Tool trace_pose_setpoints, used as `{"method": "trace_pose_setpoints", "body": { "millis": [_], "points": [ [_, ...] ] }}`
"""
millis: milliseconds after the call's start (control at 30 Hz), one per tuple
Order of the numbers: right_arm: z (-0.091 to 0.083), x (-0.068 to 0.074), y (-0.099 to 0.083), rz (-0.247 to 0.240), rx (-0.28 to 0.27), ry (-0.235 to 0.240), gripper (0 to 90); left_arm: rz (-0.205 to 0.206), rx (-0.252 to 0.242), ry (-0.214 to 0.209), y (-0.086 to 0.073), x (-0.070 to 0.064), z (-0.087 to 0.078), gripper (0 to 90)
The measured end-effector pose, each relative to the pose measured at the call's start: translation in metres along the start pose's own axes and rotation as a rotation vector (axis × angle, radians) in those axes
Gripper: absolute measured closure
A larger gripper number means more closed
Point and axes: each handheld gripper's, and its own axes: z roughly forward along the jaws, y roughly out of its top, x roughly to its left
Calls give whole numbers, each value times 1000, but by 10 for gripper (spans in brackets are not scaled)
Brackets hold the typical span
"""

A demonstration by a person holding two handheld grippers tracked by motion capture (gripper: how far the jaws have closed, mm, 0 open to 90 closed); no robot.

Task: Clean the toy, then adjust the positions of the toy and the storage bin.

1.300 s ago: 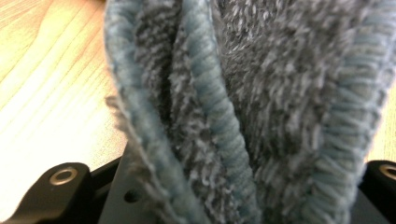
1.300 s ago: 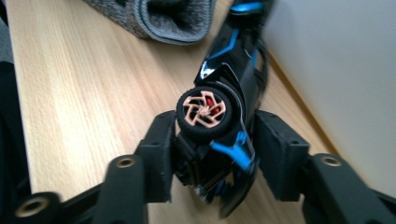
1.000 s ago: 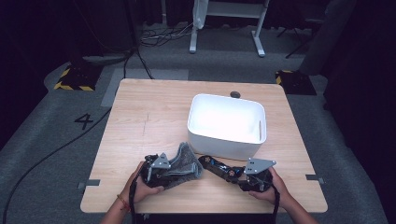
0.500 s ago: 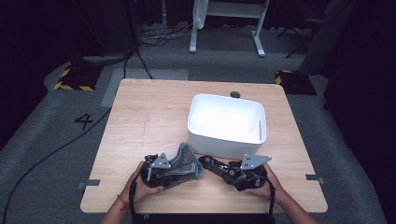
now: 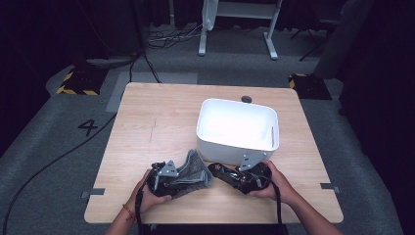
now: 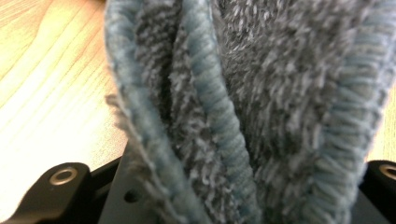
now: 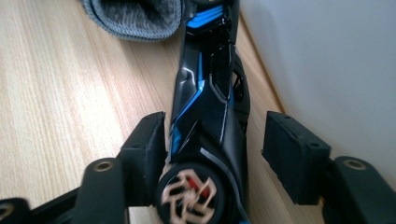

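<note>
Grey cloth (image 6: 261, 107) clamped in left tool (image 5: 164, 177); black toy car (image 7: 208, 121) between wide right tool (image 7: 219, 154) jaws.

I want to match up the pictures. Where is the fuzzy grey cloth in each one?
High view: the grey cloth lies near the table's front edge, by the left gripper, left of the white bin.
Left gripper view: the cloth fills the middle, bunched between the jaws.
Right gripper view: one edge of it peeks in at the top, beyond the black and blue toy car.
Shared landmark: the wooden table.
</note>
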Motion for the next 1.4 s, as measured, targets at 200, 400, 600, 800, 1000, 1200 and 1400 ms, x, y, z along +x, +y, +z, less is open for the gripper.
{"method": "trace_pose_setpoints", "body": {
  "millis": [200,400,600,800,1000,1200,1400],
  "points": [
    [15,0,3,9,55,1,519,3,0,0,0,0,0,667],
    [15,-1,2,-17,48,-7,573,2,-1,-2,0,0,0,667],
    [13,-1,-2,-29,27,8,576,2,-6,-9,-1,1,0,667],
    [8,-1,-7,-40,8,19,576,-9,-20,-25,-2,4,0,674],
    [-3,-3,-15,-37,-32,21,577,-19,-30,-31,-4,5,0,678],
    [-18,-5,-21,-39,-53,21,577,-20,-33,-34,-4,6,0,686],
    [-36,-5,-27,-37,-88,16,577,-17,-26,-22,-3,4,-1,693]
  ]
}}
